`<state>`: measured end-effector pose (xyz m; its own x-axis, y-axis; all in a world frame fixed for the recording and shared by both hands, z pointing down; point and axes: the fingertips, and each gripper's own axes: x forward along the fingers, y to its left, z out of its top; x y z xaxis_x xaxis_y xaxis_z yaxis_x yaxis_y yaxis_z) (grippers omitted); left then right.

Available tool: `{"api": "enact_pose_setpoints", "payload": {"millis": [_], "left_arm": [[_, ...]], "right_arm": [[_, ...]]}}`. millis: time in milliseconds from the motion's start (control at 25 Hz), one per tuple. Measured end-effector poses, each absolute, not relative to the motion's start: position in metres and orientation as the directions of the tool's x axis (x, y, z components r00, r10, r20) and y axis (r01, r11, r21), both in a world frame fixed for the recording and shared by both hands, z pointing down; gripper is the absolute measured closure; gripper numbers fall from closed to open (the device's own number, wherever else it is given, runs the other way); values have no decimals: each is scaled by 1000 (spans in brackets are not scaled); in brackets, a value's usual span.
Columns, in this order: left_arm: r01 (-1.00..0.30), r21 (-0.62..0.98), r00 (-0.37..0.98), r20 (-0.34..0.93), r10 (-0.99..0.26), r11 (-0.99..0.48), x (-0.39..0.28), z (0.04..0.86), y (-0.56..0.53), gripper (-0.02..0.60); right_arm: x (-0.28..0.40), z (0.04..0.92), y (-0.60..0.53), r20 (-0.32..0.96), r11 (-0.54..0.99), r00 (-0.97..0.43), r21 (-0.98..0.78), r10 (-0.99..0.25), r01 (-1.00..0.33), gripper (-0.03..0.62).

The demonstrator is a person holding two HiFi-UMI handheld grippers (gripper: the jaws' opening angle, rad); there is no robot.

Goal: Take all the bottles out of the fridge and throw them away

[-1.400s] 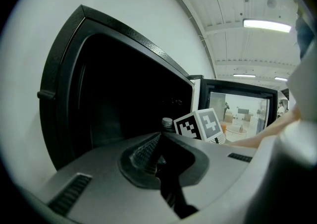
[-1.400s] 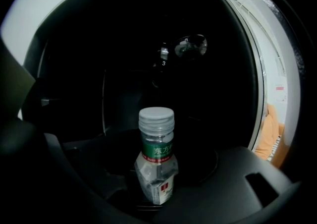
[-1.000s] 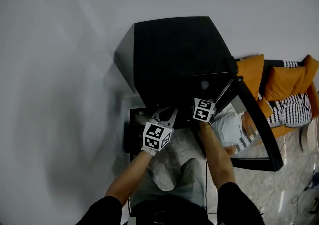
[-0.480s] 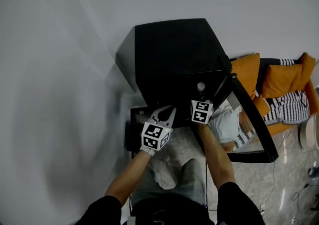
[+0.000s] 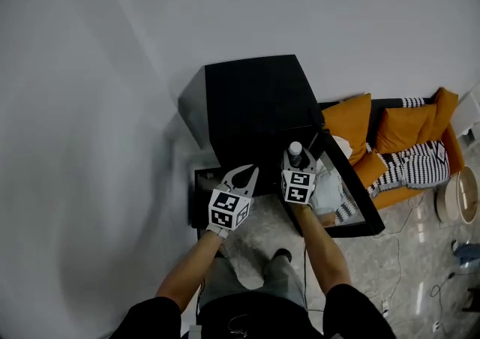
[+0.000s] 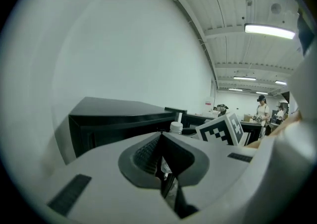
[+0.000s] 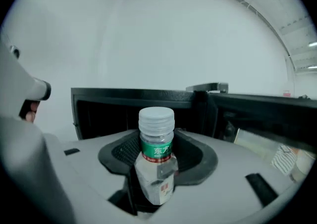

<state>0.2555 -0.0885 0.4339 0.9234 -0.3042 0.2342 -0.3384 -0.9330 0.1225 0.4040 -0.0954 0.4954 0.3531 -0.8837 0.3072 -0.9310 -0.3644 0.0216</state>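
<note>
Right gripper point(image 5: 295, 159) is clamped on a clear plastic water bottle point(image 7: 156, 136) with a ribbed white cap and green label, held upright just outside the boxy black fridge point(image 5: 255, 97). Left gripper point(image 5: 241, 173) jaws are pressed together, empty.

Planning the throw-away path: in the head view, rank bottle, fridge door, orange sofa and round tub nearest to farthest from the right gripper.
1. Bottle, held in the right gripper.
2. Fridge door, open beside it, right.
3. Orange sofa, beyond the door.
4. Round tub, far right edge.
</note>
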Motion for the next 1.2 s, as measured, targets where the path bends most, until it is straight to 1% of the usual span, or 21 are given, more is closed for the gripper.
{"api": "enact_pose_setpoints", "payload": {"millis": [240, 440, 600, 840, 1200], "left_arm": [[-332, 125, 925, 239, -297, -935, 245, 393, -76, 581], [-336, 122, 926, 222, -304, -934, 240, 380, -73, 581], [-366, 119, 918, 212, -336, -923, 227, 372, -77, 581], [-459, 109, 879, 203, -432, -882, 183, 370, -97, 581], [-659, 100, 747, 206, -633, -745, 67, 370, -132, 581]], "right_arm": [[390, 441, -71, 300, -354, 345, 28, -889, -935, 388], [384, 419, -63, 287, -339, 336, 42, -897, -940, 388], [371, 408, -67, 281, -310, 308, 40, -909, -950, 388], [317, 403, -99, 269, -190, 194, 42, -943, -981, 388], [195, 398, -163, 253, 66, -53, 42, -966, -997, 388]]}}
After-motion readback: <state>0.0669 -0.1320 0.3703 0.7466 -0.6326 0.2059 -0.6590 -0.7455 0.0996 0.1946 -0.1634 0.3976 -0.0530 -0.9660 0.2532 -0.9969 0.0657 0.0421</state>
